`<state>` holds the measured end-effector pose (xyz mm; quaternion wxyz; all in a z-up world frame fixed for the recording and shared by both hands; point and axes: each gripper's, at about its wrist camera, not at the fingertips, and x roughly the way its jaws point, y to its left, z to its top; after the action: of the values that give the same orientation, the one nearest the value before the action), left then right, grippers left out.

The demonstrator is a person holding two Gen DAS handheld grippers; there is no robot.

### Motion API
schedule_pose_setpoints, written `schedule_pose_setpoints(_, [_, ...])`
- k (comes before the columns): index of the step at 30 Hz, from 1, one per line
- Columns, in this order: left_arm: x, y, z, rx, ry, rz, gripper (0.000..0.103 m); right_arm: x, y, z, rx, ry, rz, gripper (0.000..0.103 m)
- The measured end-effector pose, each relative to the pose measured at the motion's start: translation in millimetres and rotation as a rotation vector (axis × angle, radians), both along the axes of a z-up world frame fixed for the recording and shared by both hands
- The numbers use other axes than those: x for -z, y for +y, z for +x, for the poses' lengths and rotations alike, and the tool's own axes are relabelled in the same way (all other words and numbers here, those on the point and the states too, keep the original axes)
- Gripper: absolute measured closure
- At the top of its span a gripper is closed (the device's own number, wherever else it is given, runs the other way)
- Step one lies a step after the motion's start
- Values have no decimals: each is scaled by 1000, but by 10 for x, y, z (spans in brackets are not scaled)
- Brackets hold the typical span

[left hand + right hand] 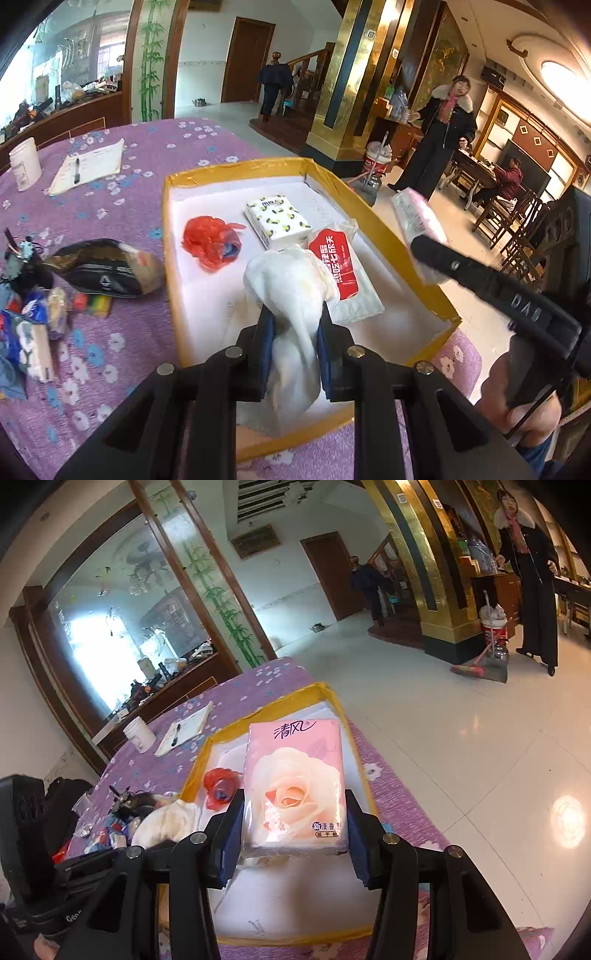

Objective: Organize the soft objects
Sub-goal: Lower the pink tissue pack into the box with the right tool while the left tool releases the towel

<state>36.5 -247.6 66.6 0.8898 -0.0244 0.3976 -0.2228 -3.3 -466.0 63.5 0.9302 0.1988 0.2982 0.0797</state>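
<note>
The left gripper (293, 332) pinches a limp, crumpled white cloth (291, 295) between its fingers, tilted down over the shallow yellow-rimmed box (236, 170) on the table (110, 206). The right gripper (293, 834) clamps a glossy pink tissue pack (297, 782) above the box's right edge.

1. Left gripper (293, 332) angles downward, its fingers (266, 343) clamped nearly together on a crumpled white cloth (291, 291) that bulges out past the tips.
2. Right gripper (293, 834) points forward and down, fingers (231, 834) pressed against both sides of a pink tissue pack (295, 786).
3. Seen from the left wrist, a bare hand (517, 406) wraps the right gripper's handle at lower right.
</note>
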Motion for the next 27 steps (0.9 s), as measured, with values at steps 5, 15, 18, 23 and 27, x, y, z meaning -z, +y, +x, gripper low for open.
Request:
schedule_pose_setpoints(5, [140,-41,127,11,29,-12,83,15,-88,134,0,35,-7,50])
schedule_pose_setpoints(15, [113,-72,393,16,46,-44,83,-83,145,695,-121,157,-17,50])
schedule_pose_setpoints(18, [33,-98,527,8,34,-39,83,-181,232,918,-123,179,-69,50])
schedule_pose_setpoints(23, [195,-33,720,-19,86,-52,83,-125,367,1303,-128,248,-129,49])
schedule_pose_setpoints(27, [292,16,741,-13,110,-69,83,28,419,1547,-117,302,-167,49])
